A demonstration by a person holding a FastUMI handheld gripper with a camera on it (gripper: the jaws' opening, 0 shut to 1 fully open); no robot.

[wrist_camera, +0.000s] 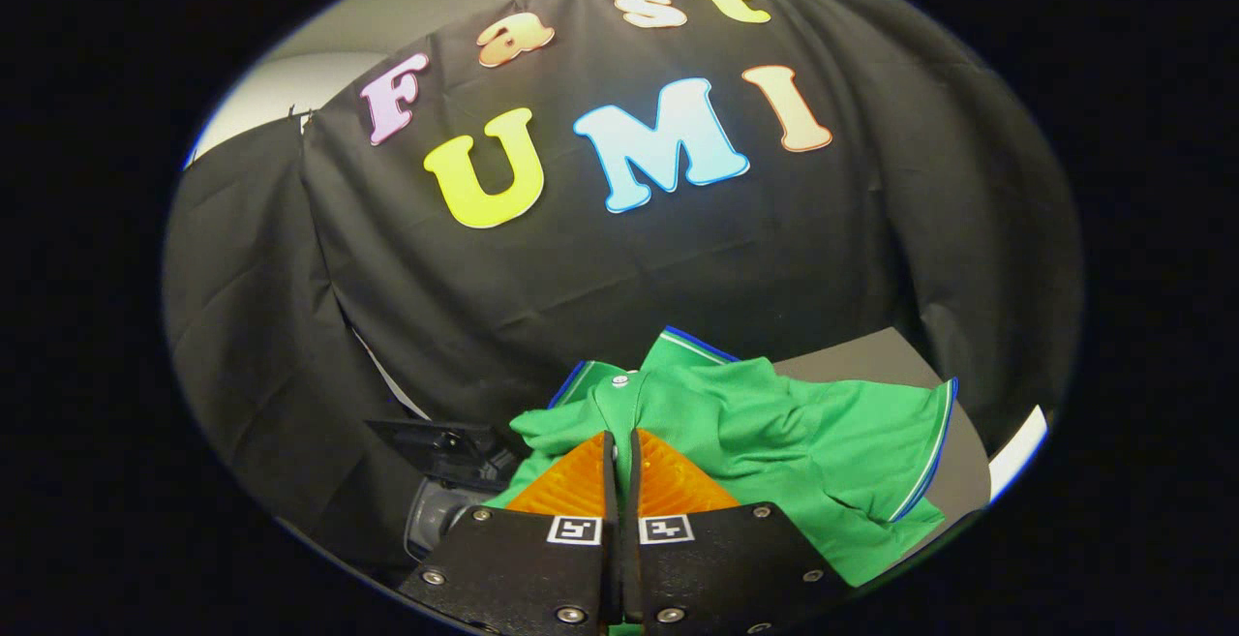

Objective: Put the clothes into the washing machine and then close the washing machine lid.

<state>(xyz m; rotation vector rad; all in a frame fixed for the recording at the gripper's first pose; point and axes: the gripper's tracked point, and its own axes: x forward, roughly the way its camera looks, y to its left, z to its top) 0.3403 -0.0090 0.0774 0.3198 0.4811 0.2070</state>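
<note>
Tool (621, 438) fingers were seen nearly closed, side by side with only a thin slit between them, and their tips lay against the green knit polo shirt with white-and-blue trimmed collar and sleeve hems (774, 433). A pinch of cloth seemed to be caught at the tips, yet the fold itself was hidden by the fingers, so a firm hold on the shirt could not be confirmed.

The shirt was spread in a rumpled heap just ahead of the fingers and to their right, draped over the grey flat surface (871, 360), with its collar and a small pale button (619, 381) just beyond the tips. One sleeve hem reached far out toward the right. To the left of the fingers and lower down, a dark angular plastic part (440, 442) and a grey rounded piece (436, 515) were seen; these were judged to belong to the washing machine, though its opening and lid could not be made out.

The step in hand was judged to be the picking up of the shirt. It would be done well if a thick gather of fabric near the collar were taken, not a single layer, so that the knit would not slip. The garment should be lifted high enough for the trailing sleeve to clear the surface before being carried left toward the machine.
</note>
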